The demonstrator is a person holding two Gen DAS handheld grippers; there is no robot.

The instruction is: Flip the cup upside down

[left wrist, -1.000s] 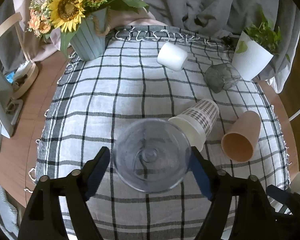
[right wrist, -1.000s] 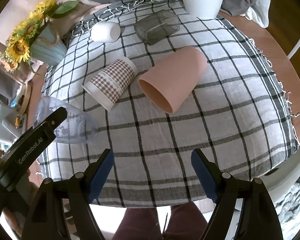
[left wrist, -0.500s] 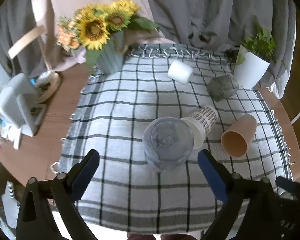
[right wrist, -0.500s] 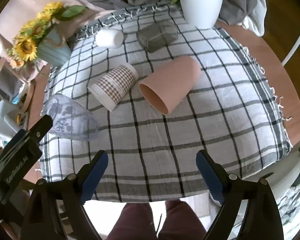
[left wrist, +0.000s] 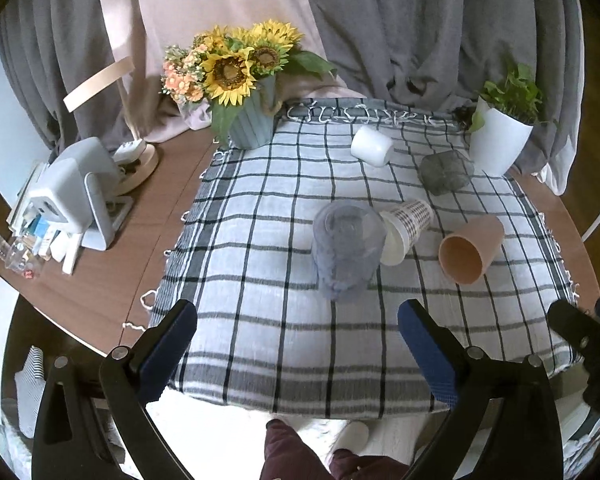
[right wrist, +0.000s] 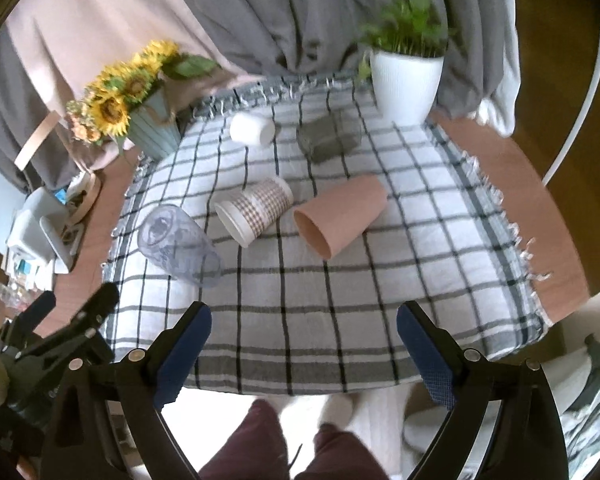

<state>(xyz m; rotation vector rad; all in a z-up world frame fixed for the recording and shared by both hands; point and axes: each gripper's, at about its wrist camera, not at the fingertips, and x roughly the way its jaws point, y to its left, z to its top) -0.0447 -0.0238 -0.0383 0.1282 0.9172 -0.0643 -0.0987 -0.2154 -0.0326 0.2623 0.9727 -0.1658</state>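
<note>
While you hold both tools back from the table, here is what shows:
Hard to see: right view is blurred; dark glass (right wrist: 329,139) contents unreadable.
Clear cup (left wrist: 347,251): stands mouth-down on checked cloth (left wrist: 260,216), just beside checked paper cup (left wrist: 407,226).
Paper cup and pink cup (left wrist: 470,249): on their sides, mouths toward you, nothing visible inside.
Left gripper (left wrist: 298,344): your jaws spread wide, holding nothing.
Right gripper (right wrist: 303,346): spread wide, holding nothing.
</note>
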